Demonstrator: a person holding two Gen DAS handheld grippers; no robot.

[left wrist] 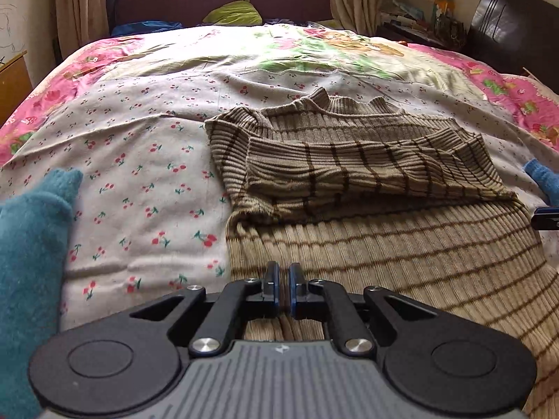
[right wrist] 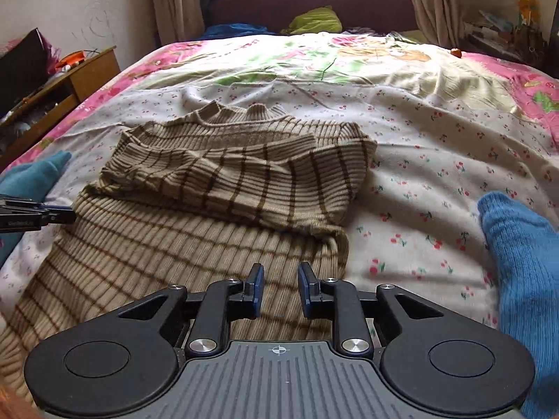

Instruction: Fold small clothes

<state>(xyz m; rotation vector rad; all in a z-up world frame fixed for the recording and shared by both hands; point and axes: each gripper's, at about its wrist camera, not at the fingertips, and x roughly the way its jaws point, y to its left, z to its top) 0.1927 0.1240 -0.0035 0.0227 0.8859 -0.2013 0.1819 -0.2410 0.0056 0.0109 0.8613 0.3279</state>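
Note:
A tan ribbed sweater with brown stripes [left wrist: 367, 174] [right wrist: 227, 181] lies flat on the bed, collar at the far end. Both sleeves are folded across its chest. My left gripper [left wrist: 283, 281] hovers over the sweater's lower left part, its jaws almost touching with nothing pinched between them. It also shows at the left edge of the right wrist view as the left gripper's tip [right wrist: 52, 214]. My right gripper [right wrist: 281, 281] stands open above the lower right part of the sweater, with only fabric below the gap. Its tip, the right gripper [left wrist: 545, 214], pokes in at the right edge of the left wrist view.
The bed carries a white cherry-print sheet [left wrist: 139, 192] over a pink floral cover [right wrist: 531, 80]. A person's teal sleeve [left wrist: 28, 262] and blue sleeve [right wrist: 524, 279] flank the sweater. A wooden bedside cabinet [right wrist: 70, 80] stands left. A green pillow [right wrist: 314, 21] lies by the maroon headboard [left wrist: 223, 0].

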